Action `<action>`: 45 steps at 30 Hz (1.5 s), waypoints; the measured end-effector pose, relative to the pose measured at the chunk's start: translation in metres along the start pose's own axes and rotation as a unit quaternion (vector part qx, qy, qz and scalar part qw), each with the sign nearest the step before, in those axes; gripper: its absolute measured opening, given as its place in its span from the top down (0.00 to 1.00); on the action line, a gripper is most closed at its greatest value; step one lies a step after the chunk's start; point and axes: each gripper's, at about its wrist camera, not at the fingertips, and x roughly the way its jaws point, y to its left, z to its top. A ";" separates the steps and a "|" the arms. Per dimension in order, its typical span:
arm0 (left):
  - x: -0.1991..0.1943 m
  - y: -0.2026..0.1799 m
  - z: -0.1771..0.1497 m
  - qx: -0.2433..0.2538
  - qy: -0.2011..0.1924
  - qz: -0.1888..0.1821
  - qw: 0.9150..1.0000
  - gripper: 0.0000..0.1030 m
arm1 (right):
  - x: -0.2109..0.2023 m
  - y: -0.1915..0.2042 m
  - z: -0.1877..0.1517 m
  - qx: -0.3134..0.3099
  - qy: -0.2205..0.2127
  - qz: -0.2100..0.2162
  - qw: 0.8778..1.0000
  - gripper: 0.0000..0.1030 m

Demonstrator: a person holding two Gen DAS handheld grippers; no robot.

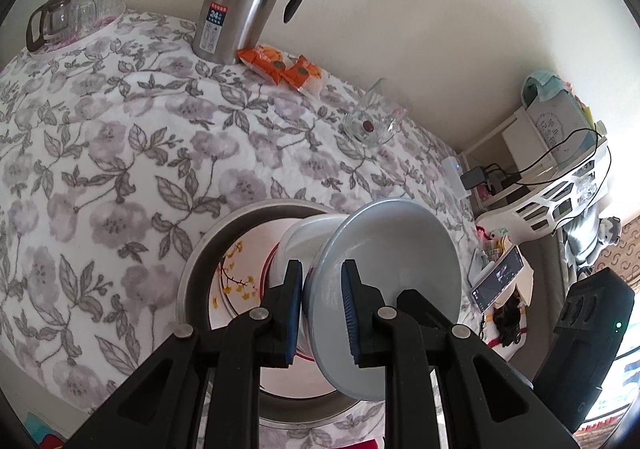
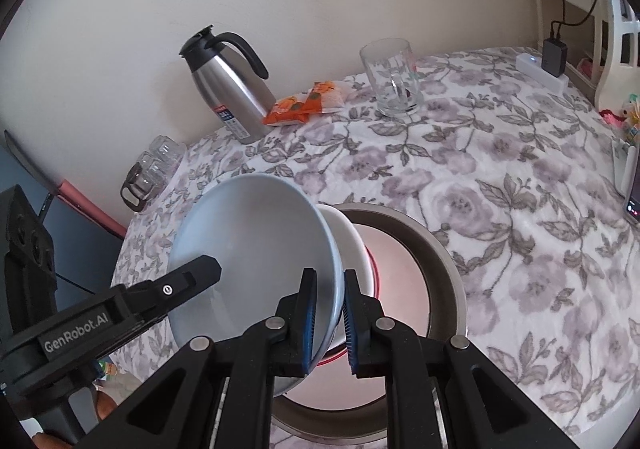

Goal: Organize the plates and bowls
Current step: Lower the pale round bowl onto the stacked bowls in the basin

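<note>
Both tools pinch the rim of the blue-grey bowl (image 1: 384, 269), the left tool (image 1: 322, 313) and right tool (image 2: 330, 317) nearly closed on it, tilted over the steel basin (image 2: 448, 261) near the table's (image 2: 500, 189) front edge. Level it, then lower evenly onto the white bowl (image 2: 348, 245) inside.

A shallow grey ceramic bowl (image 1: 392, 249) is tilting on edge above a wide round steel basin (image 1: 240, 221), which is sitting on the floral-clothed surface (image 1: 100, 153) nearest the cameras. The left tongs (image 1: 320, 313) and right tongs (image 2: 330, 319) are gripping the bowl's rim from opposite sides. Inside the basin, a flat white plate with a yellow leaf print (image 1: 236, 281) is lying under a white bowl (image 1: 304, 237). Behind, against the wall, a tall steel vacuum jug (image 1: 236, 5) is standing, with orange snack packets (image 1: 280, 67) just beside it and a clear glass mug (image 2: 394, 79) farther along.
</note>
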 end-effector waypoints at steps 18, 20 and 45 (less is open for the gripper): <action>0.014 0.007 0.001 -0.023 0.021 -0.001 1.000 0.80 | 0.007 0.000 0.001 0.002 0.007 -0.013 1.000 0.84; 0.014 0.008 0.001 -0.023 0.021 0.000 1.000 0.80 | 0.008 0.000 0.002 0.002 0.007 -0.013 1.000 0.84; 0.011 0.011 0.001 -0.031 0.011 0.001 0.999 0.80 | 0.008 0.002 0.001 -0.005 0.010 -0.018 1.000 0.79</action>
